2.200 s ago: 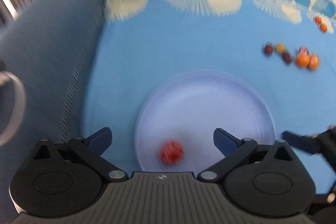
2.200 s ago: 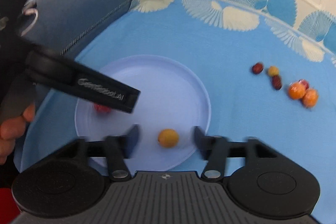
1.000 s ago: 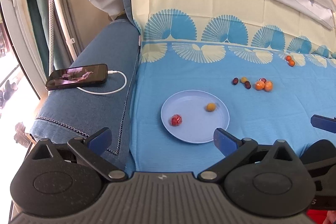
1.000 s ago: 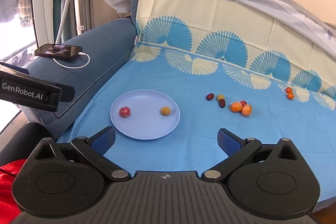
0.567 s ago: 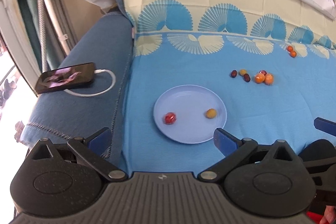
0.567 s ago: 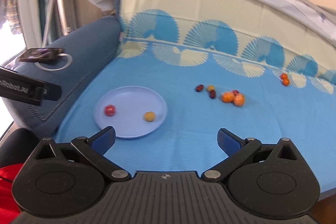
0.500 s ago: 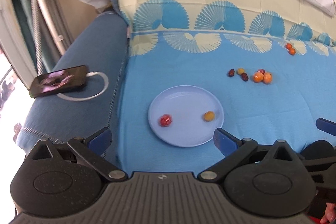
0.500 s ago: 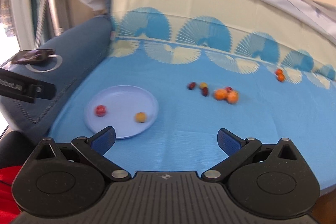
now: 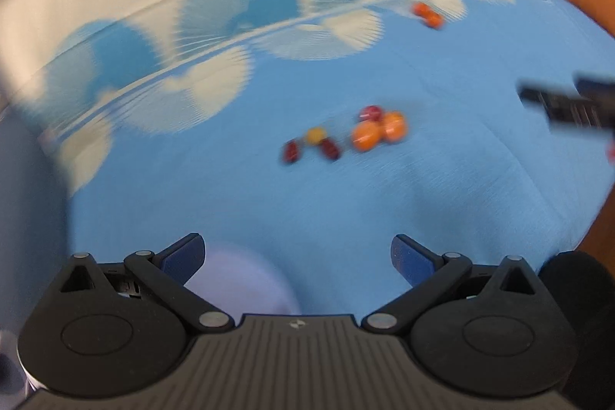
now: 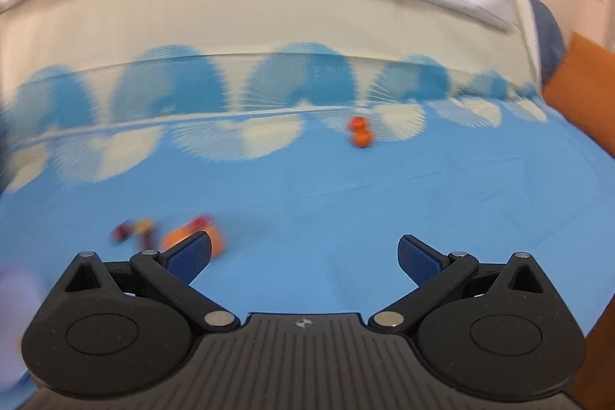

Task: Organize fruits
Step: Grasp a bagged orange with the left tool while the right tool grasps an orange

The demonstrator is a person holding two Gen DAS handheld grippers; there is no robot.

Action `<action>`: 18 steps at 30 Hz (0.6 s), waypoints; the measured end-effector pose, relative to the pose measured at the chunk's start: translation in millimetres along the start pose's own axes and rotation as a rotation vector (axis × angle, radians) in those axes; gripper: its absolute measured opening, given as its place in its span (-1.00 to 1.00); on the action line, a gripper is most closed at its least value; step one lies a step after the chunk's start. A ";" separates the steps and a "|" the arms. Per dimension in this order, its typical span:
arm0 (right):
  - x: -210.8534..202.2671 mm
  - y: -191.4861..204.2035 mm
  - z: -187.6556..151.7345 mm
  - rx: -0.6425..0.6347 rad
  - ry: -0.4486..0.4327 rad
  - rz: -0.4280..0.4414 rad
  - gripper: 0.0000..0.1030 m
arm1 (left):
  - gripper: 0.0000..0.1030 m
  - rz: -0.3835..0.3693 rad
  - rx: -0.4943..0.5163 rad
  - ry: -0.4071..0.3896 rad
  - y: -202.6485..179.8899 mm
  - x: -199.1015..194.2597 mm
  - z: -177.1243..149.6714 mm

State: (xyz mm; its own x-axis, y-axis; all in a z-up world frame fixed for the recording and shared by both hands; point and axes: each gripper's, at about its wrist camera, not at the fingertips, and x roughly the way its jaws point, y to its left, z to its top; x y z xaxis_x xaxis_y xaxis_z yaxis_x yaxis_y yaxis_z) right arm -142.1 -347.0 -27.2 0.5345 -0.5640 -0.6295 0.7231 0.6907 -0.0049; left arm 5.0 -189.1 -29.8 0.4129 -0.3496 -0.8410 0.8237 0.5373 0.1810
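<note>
Blurred small orange, red and yellow fruits [image 9: 346, 135] cluster on blue cloth [image 9: 423, 198]; both grippers spread apart, empty

A: What lies ahead of the left gripper [image 9: 296, 254]?

B: Bare blue cloth [image 9: 346, 202] up to a blurred cluster of fruit [image 9: 346, 135]. The plate [image 9: 246, 285] sits just under its fingers, low and left.

A: And the right gripper [image 10: 303, 252]?

B: Jaws spread wide, with bare cloth between them. The cluster [image 10: 173, 231] crowds its left finger [image 10: 190, 252]. An orange pair [image 10: 360, 131] lies well ahead, near the upright backrest [image 10: 269, 25].
</note>
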 end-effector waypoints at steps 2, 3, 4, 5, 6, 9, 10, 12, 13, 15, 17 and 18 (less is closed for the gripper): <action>46.3 -25.2 15.1 0.058 0.011 -0.033 0.99 | 1.00 -0.031 0.035 0.015 -9.5 33.7 23.5; 67.9 -35.1 21.0 0.081 0.025 -0.047 0.99 | 1.00 -0.052 0.057 0.012 -14.8 49.0 33.5; 92.3 -45.7 27.0 0.108 0.029 -0.054 0.99 | 1.00 -0.074 0.092 0.013 -20.8 65.9 43.0; 115.6 -52.2 32.6 0.122 0.033 -0.059 0.99 | 1.00 -0.090 0.125 0.021 -26.0 81.5 51.1; 139.1 -57.9 37.9 0.129 0.036 -0.074 0.99 | 1.00 -0.103 0.160 0.037 -31.1 99.7 58.4; 211.9 -69.8 54.6 0.139 0.050 -0.084 0.99 | 1.00 -0.119 0.231 0.092 -41.5 152.4 73.9; 234.1 -72.8 59.9 0.144 0.060 -0.084 0.99 | 0.99 -0.110 0.254 0.104 -44.3 165.4 78.3; 278.2 -78.5 68.9 0.156 0.079 -0.087 0.99 | 0.99 -0.101 0.289 0.099 -49.1 182.2 85.7; 299.2 -79.1 73.2 0.163 0.087 -0.090 0.99 | 0.99 -0.110 0.313 0.088 -51.6 188.5 88.8; 328.9 -81.2 82.3 0.170 0.090 -0.109 0.99 | 0.99 -0.124 0.360 0.081 -54.6 198.3 92.7; 352.5 -82.9 90.5 0.161 0.093 -0.130 0.99 | 0.99 -0.134 0.391 0.083 -56.3 208.1 96.2; 362.2 -84.1 94.0 0.156 0.093 -0.152 0.99 | 0.99 -0.144 0.405 0.081 -56.4 211.2 96.9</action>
State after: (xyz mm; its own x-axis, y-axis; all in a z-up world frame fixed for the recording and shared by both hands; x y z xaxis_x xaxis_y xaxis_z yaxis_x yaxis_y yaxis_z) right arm 31.7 -651.9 -181.8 0.3771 -0.6068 -0.6997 0.8549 0.5186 0.0110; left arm 83.3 -367.7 -168.2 0.2637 -0.3294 -0.9066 0.9634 0.1374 0.2303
